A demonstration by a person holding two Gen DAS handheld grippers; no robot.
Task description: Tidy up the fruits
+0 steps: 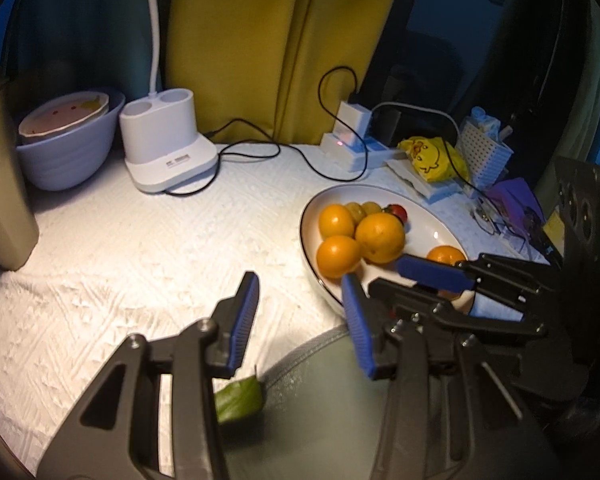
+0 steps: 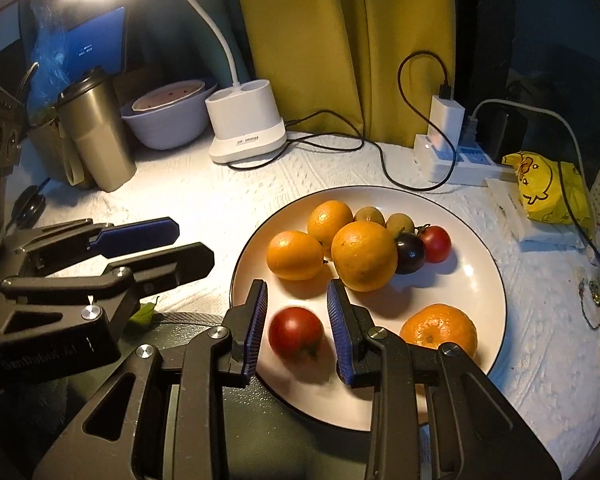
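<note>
A white plate (image 2: 472,280) holds three oranges (image 2: 364,256), a mandarin (image 2: 440,328), two small greenish fruits (image 2: 370,216), a dark tomato (image 2: 410,254) and a small red one (image 2: 436,243). My right gripper (image 2: 298,330) hovers over the plate's near side, its blue pads closed against a red tomato (image 2: 296,332). In the left wrist view the right gripper (image 1: 388,276) reaches over the plate (image 1: 306,236) and the tomato is hidden. My left gripper (image 1: 300,320) is open and empty over the white cloth, left of the plate; the right wrist view shows the left gripper (image 2: 194,244) too.
A green leaf (image 1: 240,398) lies at the cloth's near edge. At the back stand a white lamp base (image 2: 246,128), a lilac bowl (image 2: 168,124) and a steel tumbler (image 2: 96,136). A power strip (image 2: 444,152) with cables and a yellow bag (image 2: 548,188) sit right of the plate.
</note>
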